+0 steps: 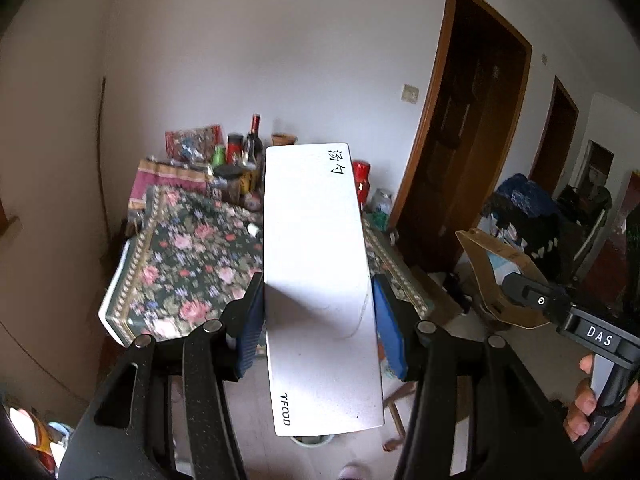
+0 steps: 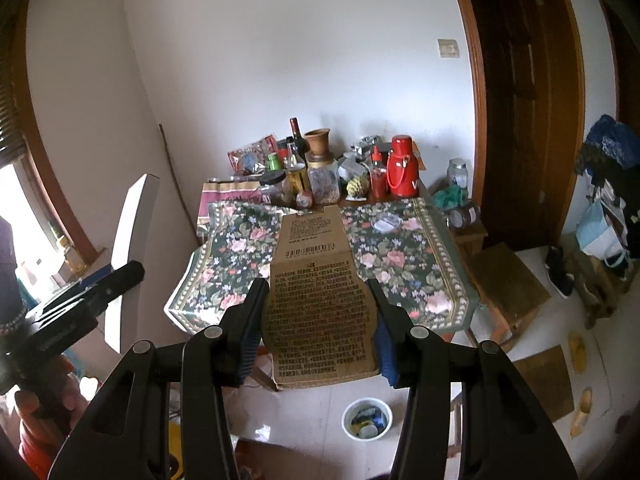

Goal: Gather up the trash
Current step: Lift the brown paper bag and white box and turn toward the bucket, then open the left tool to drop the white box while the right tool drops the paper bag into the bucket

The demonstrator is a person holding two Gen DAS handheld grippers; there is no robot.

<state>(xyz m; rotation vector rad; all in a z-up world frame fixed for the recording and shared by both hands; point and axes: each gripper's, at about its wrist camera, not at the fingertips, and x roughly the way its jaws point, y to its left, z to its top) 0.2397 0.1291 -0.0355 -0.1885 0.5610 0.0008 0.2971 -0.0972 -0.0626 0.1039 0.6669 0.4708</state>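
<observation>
Right-wrist view: right tongs [image 2: 318,316] clamp a brown printed carton [image 2: 320,308], its long axis pointing ahead; the white bin [image 2: 367,419] sits on the floor below, probably nearest them. Left tongs [image 1: 318,320] clamp a white box [image 1: 316,280] lengthwise.

A smooth, matt white cardboard box [image 1: 316,280] is seen, and a rough brown kraft-paper box [image 2: 320,312], printed in black. The desk [image 2: 440,280] is covered by flowered cloth. Glossy tile is shown on the floor [image 2: 536,276].
</observation>
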